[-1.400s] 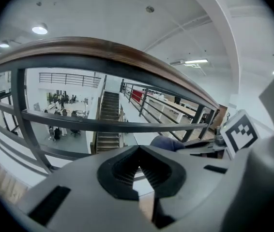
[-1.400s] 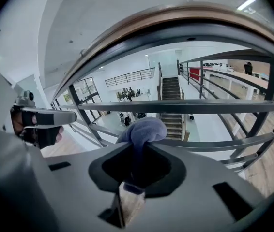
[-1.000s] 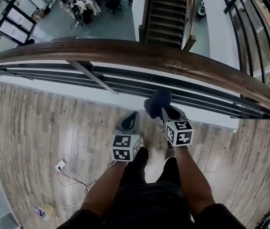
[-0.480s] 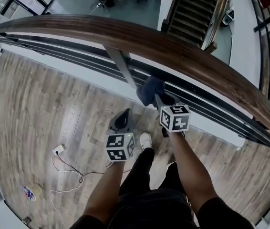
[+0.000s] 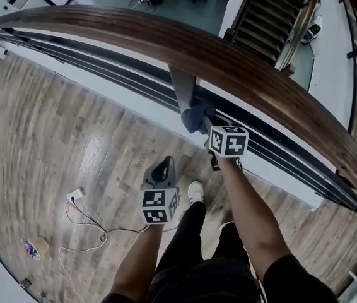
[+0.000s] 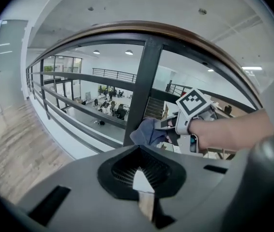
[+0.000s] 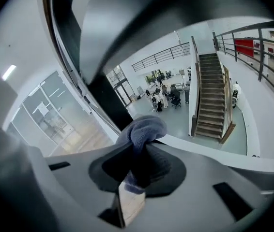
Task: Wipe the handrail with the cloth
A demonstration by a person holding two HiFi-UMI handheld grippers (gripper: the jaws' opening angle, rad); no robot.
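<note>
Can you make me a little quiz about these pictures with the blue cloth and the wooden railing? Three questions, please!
1. Pick one: which gripper holds the blue cloth? A) left gripper B) right gripper
2. True or false: the cloth is lying on top of the wooden handrail.
3. Fill the gap: the left gripper holds ____.

Key:
1. B.
2. False. The cloth is lower than the handrail, by the dark post.
3. Nothing.
</note>
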